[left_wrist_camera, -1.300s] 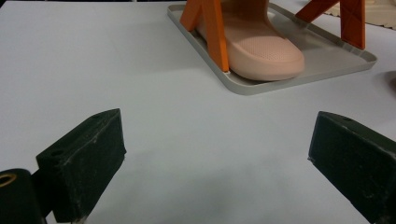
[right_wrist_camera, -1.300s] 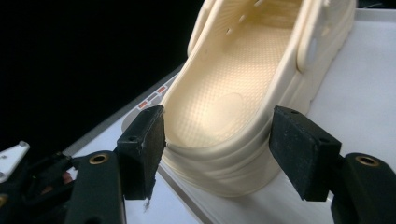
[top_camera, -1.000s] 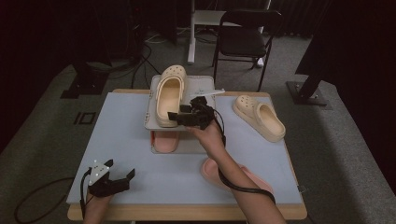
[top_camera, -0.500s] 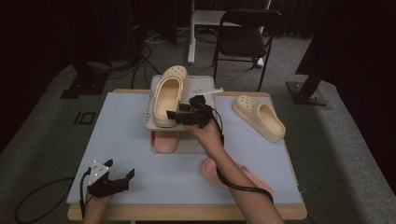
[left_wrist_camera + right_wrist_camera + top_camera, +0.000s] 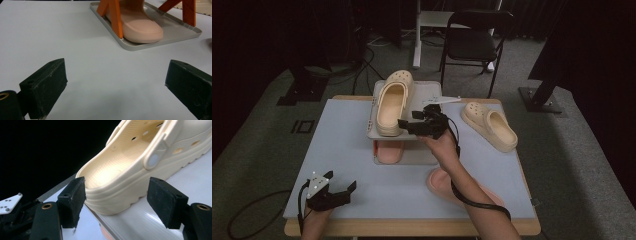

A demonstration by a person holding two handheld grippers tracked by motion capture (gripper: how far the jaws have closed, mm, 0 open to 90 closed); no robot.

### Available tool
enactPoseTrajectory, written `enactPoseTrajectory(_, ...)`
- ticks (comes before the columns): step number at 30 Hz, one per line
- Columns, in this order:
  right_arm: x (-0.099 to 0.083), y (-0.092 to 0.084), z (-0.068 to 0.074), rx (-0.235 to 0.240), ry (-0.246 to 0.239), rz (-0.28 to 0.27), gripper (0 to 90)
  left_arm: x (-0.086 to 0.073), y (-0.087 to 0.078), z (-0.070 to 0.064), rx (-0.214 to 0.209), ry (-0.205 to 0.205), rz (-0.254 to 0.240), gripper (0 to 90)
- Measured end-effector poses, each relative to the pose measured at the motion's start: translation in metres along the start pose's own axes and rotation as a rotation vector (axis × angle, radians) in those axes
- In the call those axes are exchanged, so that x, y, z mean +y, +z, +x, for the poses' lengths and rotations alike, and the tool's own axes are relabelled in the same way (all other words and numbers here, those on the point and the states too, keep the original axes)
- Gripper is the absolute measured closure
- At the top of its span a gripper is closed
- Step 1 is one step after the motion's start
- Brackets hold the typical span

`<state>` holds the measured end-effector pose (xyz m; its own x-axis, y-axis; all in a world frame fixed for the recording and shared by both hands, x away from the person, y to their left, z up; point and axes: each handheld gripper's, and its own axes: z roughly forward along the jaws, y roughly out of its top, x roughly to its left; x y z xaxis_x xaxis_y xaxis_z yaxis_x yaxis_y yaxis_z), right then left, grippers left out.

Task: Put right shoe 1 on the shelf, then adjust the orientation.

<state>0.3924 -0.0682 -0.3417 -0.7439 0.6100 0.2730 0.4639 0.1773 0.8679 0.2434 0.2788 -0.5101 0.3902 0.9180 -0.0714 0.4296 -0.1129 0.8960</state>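
The right gripper (image 5: 408,124), jaws just opening around the cream clog's (image 5: 391,101) heel, should back off level so the clog stays on the upper tray (image 5: 432,96).

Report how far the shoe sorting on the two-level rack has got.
Done: one cream clog sits on the rack's top tray and a pink shoe on the lower tray. In hand: the right tongs, jaws just opening, flank that clog's heel without pressing it. Left: the second cream clog and another pink shoe lie on the table; the left tongs rest open.
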Motion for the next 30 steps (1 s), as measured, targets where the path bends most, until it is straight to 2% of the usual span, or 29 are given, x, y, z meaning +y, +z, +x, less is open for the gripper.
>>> enactPoseTrajectory(10, -0.011, -0.035, -0.007, -0.022, -0.018, -0.025, 29.3, 0.000, 0.001, 0.000, 0.003, 0.010, 0.003, 3.5)
enactPoseTrajectory(19, -0.026, -0.066, -0.013, -0.045, -0.034, -0.040, 29.3, 0.000, 0.001, 0.002, 0.002, -0.006, 0.003, 3.6)
enactPoseTrajectory(21, -0.033, -0.078, -0.019, -0.054, -0.025, -0.046, 29.3, 0.000, 0.001, 0.001, 0.003, -0.006, 0.003, 3.5)
enactPoseTrajectory(27, -0.046, -0.091, -0.028, -0.069, -0.023, -0.052, 29.5, 0.000, 0.002, 0.001, 0.001, -0.001, 0.004, 3.5)
enactPoseTrajectory(30, -0.057, -0.099, -0.035, -0.086, -0.042, -0.046, 29.4, 0.000, 0.002, 0.000, 0.001, -0.001, 0.003, 3.5)
